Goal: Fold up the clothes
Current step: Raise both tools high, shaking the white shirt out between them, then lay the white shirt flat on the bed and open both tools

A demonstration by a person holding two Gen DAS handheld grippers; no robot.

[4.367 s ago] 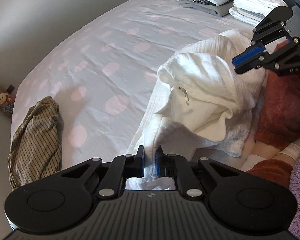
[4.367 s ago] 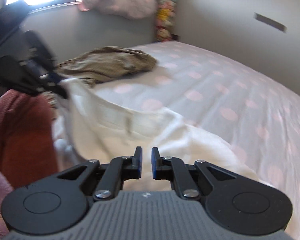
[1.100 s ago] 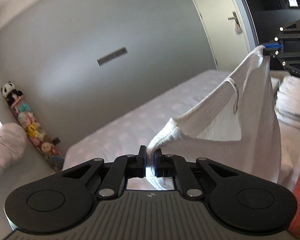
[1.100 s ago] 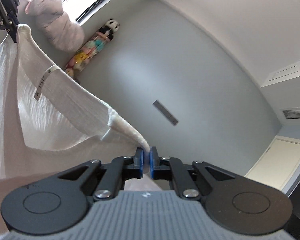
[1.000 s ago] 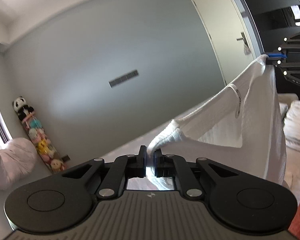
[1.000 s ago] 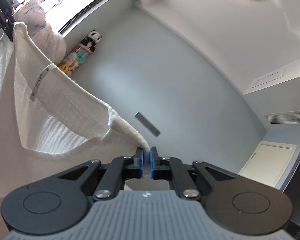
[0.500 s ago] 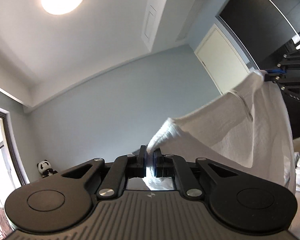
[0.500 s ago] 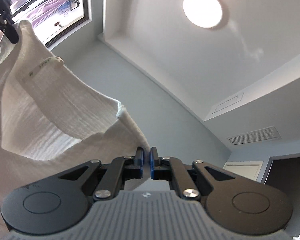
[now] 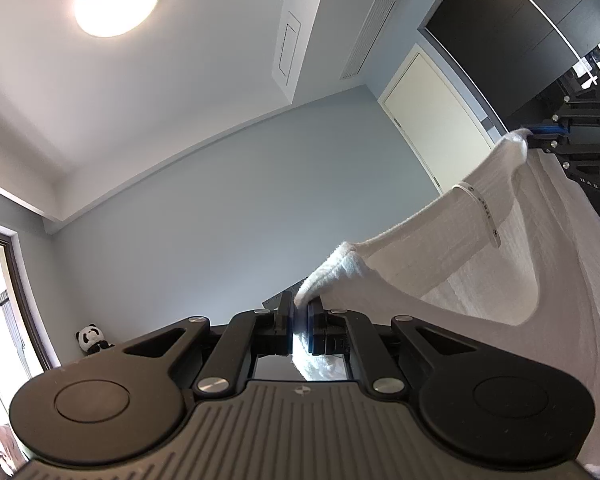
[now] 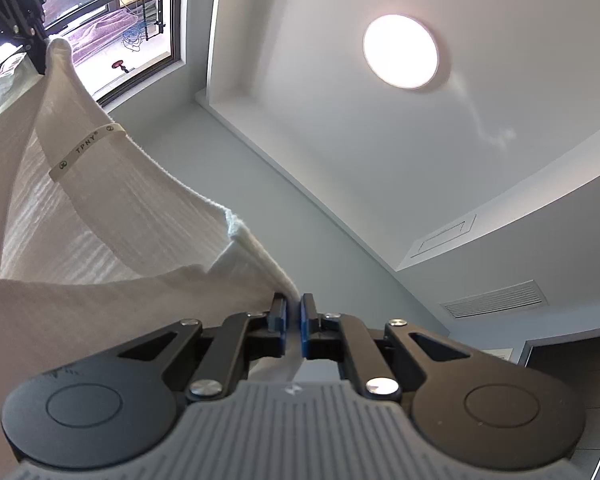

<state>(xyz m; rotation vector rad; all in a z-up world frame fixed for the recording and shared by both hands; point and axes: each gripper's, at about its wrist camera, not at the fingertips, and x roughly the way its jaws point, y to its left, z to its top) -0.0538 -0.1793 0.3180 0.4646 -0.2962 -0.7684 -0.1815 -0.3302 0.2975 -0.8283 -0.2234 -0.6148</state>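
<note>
You hold both grippers tilted up toward the ceiling. Your left gripper [image 9: 299, 326] and right gripper [image 10: 293, 320] each have jaws clamped on a corner of the white garment [image 9: 500, 264], stretched between them in the air.

The garment [image 9: 500, 248] is white with a fine ribbed weave; its neck label [image 10: 85, 148] is cream. The black grippers' fingers [image 9: 546, 130] carry blue pads.

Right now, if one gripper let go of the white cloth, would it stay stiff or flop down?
Probably flop: the white cloth sags between the left gripper and right gripper. Its ribbed weave looks soft, likely light.
</note>
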